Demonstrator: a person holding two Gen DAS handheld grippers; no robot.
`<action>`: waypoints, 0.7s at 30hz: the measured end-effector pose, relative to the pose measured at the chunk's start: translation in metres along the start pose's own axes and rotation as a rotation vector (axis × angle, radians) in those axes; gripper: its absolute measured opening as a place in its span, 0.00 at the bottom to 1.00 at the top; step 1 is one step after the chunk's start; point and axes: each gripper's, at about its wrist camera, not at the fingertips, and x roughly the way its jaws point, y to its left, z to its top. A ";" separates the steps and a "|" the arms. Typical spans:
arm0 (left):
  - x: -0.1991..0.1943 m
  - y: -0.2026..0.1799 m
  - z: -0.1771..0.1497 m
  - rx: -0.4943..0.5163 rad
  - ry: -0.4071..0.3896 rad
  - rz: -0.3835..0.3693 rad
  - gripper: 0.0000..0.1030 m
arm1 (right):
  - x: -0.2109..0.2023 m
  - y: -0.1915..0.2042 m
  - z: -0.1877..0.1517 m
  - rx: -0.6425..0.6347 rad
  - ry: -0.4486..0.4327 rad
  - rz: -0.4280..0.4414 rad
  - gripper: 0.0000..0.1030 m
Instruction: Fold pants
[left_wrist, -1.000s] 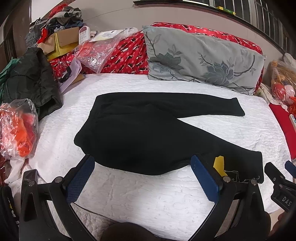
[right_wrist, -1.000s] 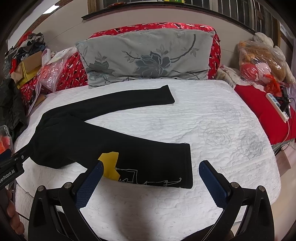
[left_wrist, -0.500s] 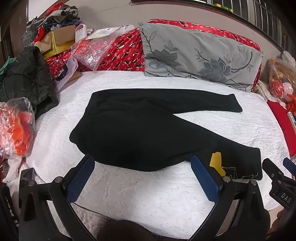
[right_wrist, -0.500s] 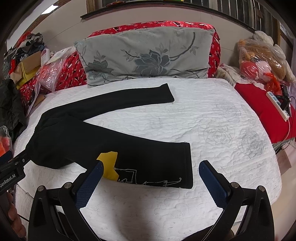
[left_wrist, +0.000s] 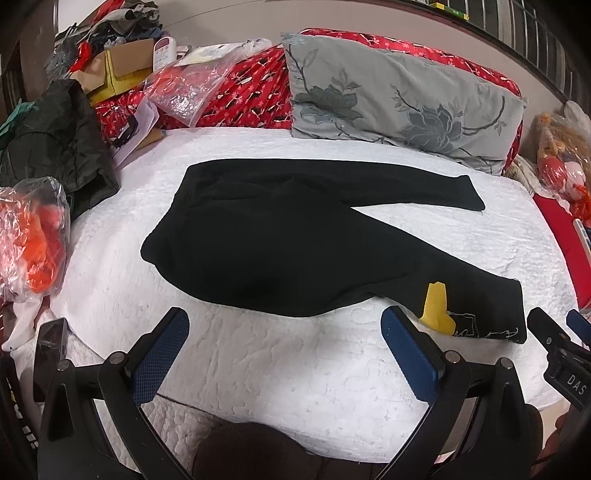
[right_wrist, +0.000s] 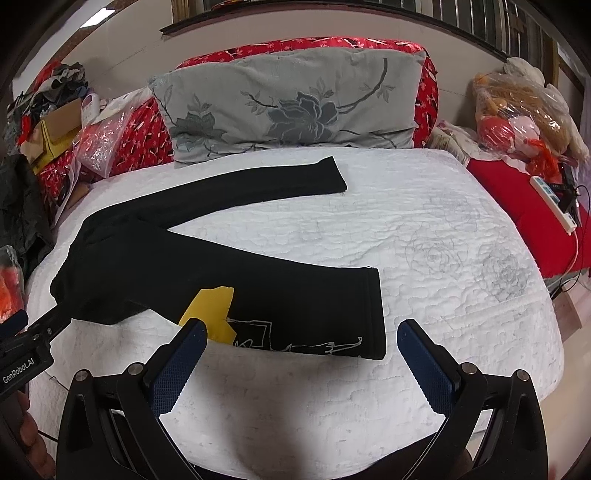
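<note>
You had both tongs wide, empty: left gripper (left_wrist: 284, 347) & right gripper (right_wrist: 301, 350) near the black fabric pants (left_wrist: 295, 243), legs splayed on white quilted bed (right_wrist: 443, 236). Pre-fold; next, pinch near leg's cuff.

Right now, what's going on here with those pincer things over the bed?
A person holds a two-finger gripper in each hand, about to fold a pair of black pants spread flat on the white quilted bed. The legs lie splayed apart, one toward the grey floral pillow, the nearer one bearing a yellow patch. Both the left gripper and right gripper are open at the near edge, touching nothing. No fold is made yet.
</note>
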 end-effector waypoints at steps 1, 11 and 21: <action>0.000 0.000 0.000 -0.001 0.000 0.000 1.00 | -0.001 0.001 0.000 -0.002 -0.001 0.000 1.00; -0.002 -0.003 -0.001 0.007 -0.002 -0.007 1.00 | -0.003 0.000 -0.001 0.000 0.004 0.000 1.00; 0.002 -0.008 0.001 0.008 0.008 -0.012 1.00 | 0.001 -0.001 -0.001 0.001 0.017 0.001 1.00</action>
